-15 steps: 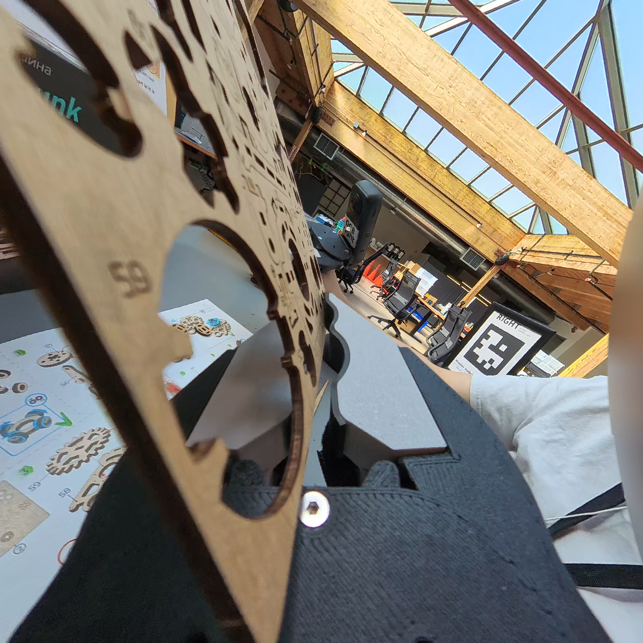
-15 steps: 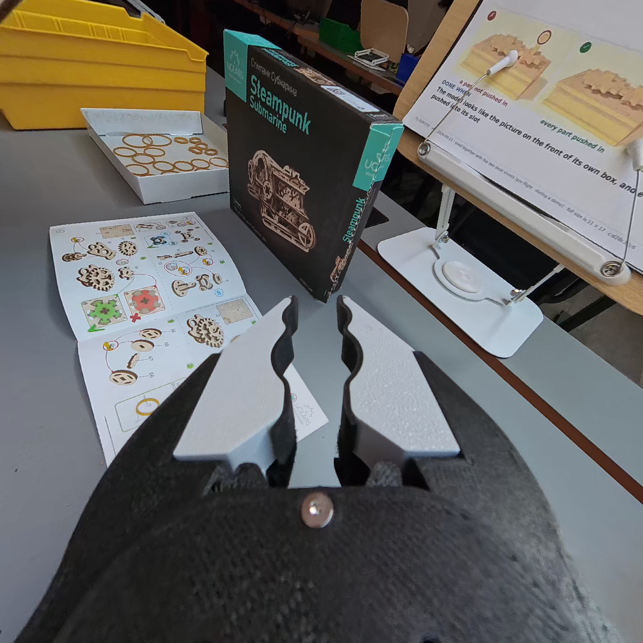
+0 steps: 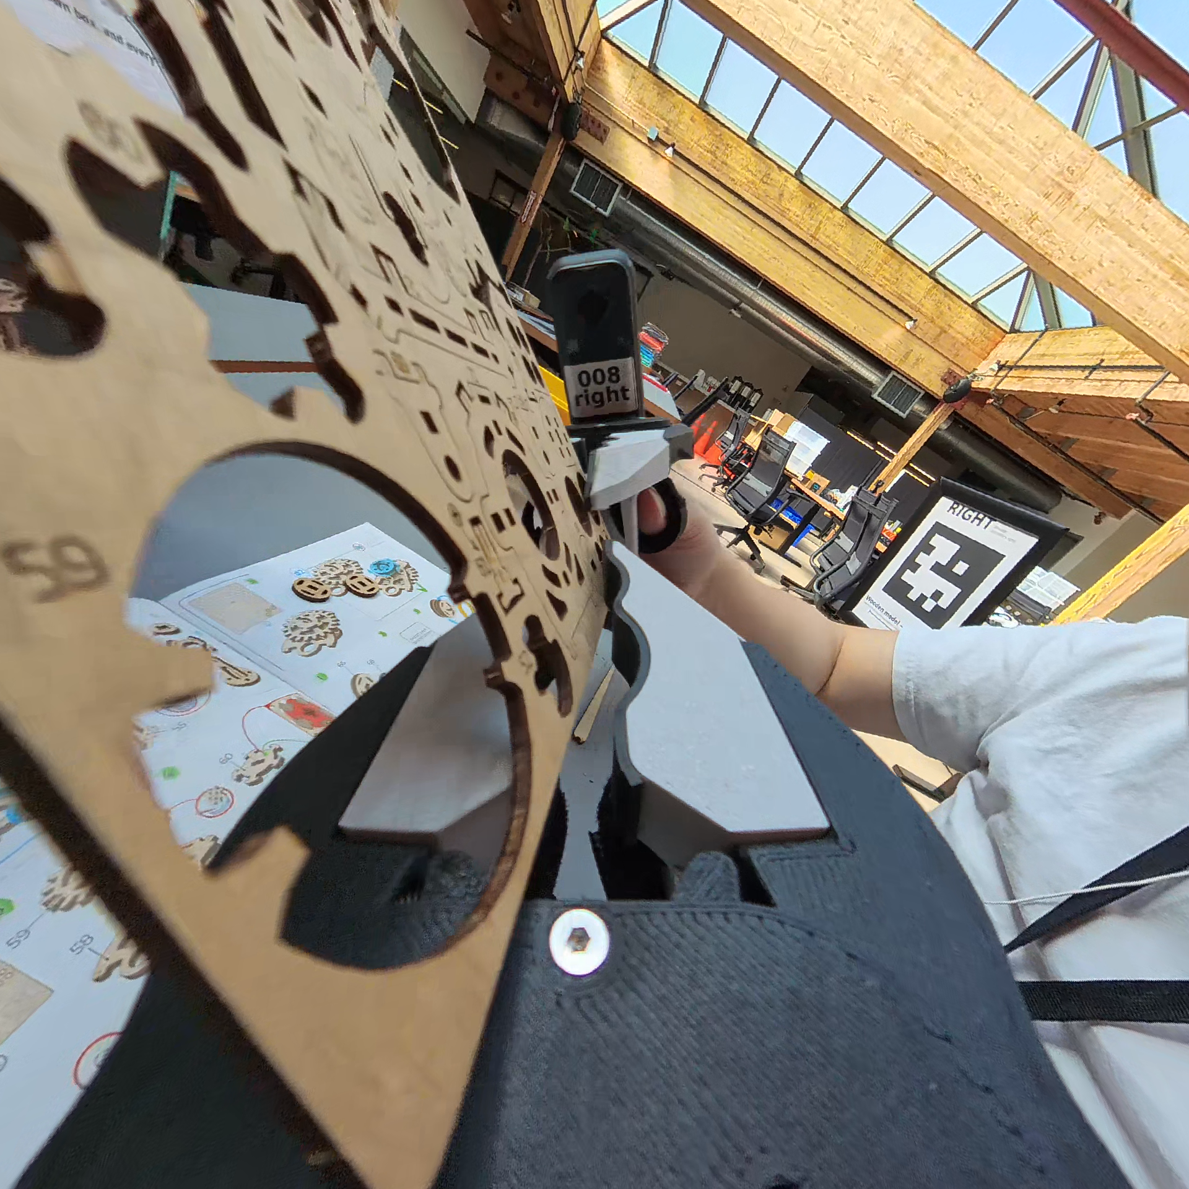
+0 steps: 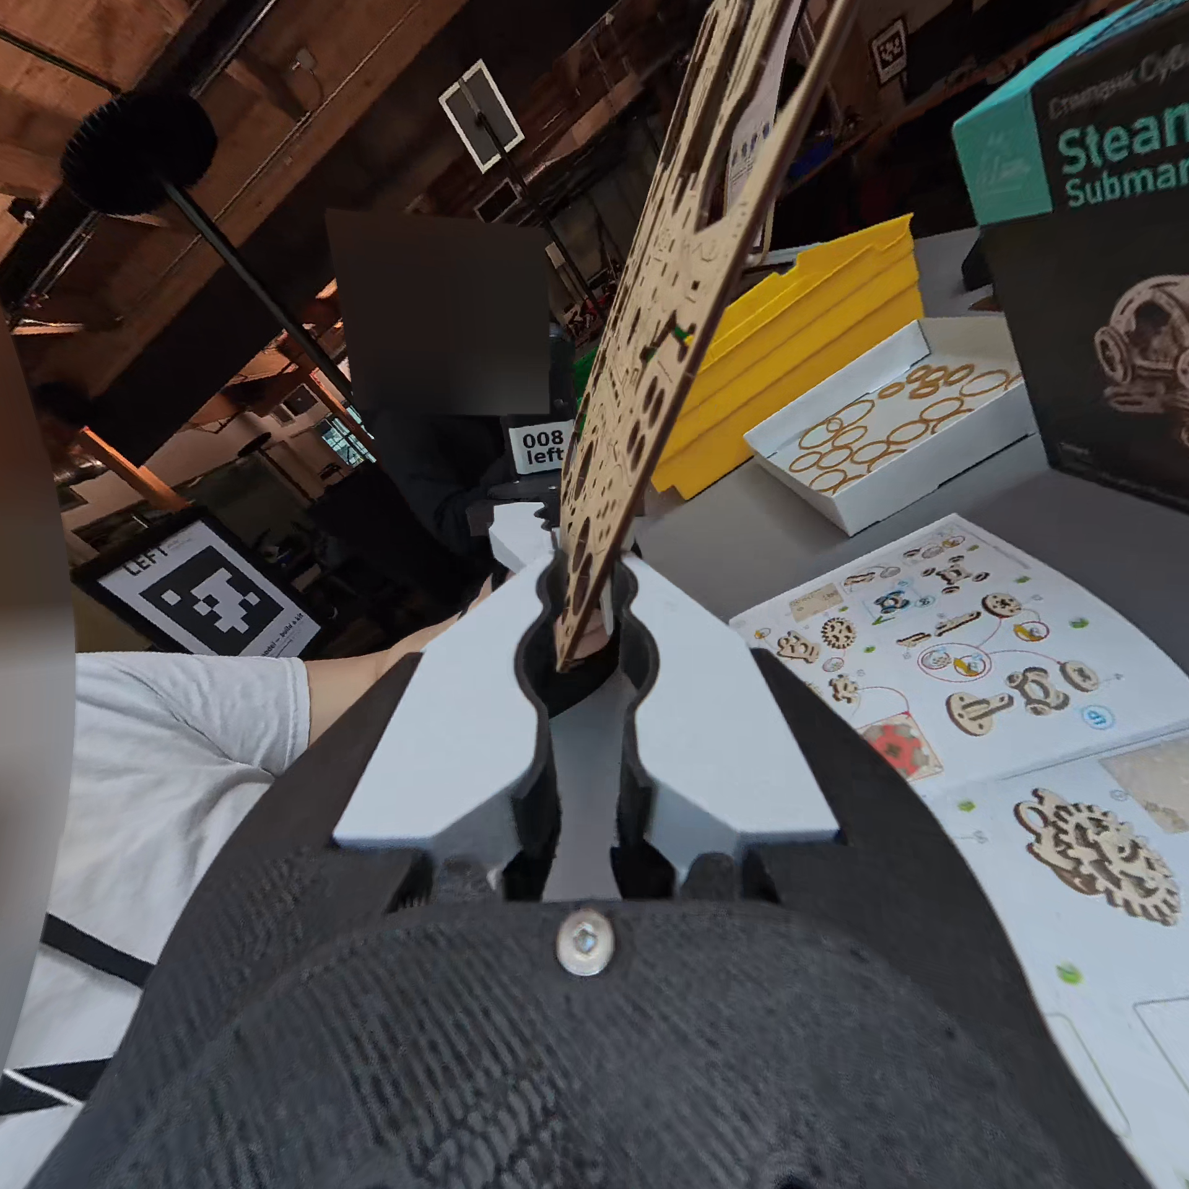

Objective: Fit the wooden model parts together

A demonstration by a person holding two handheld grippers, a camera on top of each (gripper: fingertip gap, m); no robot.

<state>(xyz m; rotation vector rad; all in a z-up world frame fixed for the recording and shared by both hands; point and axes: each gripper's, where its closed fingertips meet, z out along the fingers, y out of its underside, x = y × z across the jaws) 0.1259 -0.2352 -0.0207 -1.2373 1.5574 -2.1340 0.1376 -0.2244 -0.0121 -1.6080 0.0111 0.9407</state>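
Left tongs (image 3: 595, 617) pinch the wooden parts sheet (image 3: 270, 399) near its lower edge and hold it up above the grey tabletop (image 4: 759, 534), sheet tilted, w/ many laser-cut holes where parts are gone. Right tongs (image 4: 587, 579) are on the sheet's opposite edge: sheet sits btwn the tips w/ a small gap each side, so tongs look slightly spread, not clamped. Under the sheet lies the open instruction booklet (image 4: 1004, 727). Beyond it: a white tray of wooden rings (image 4: 901, 444), yellow bins (image 4: 804, 347) just behind the tray, and the black-and-teal kit box (image 4: 1106, 270) upright at right.
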